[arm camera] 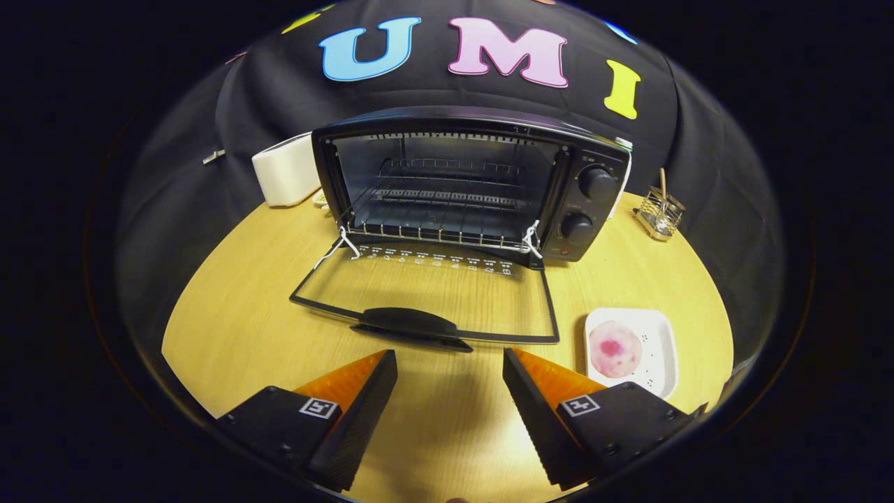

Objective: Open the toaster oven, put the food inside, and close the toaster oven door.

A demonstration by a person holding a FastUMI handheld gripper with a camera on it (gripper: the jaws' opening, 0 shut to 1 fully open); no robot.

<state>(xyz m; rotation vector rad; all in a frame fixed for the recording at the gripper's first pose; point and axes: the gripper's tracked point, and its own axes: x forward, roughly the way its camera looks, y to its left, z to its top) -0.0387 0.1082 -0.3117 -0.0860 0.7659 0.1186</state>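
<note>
A black toaster oven (587, 202) stands at the back of the round wooden table (237, 307). Its glass door (433, 297) lies folded down flat toward me, handle (408, 325) nearest the fingers. The wire rack (440, 209) inside is bare. A round pink piece of food (614, 349) rests on a small white plate (663, 342) to the right of the door, just ahead of my right finger. My gripper (450, 363) is open and holds nothing. Its orange-and-black fingers (349, 391) hover just short of the door handle.
A white appliance (286, 171) sits behind the oven's left side. A small wire holder with a stick in it (660, 213) stands at the back right of the table. Two dials (595, 183) are on the oven's right panel.
</note>
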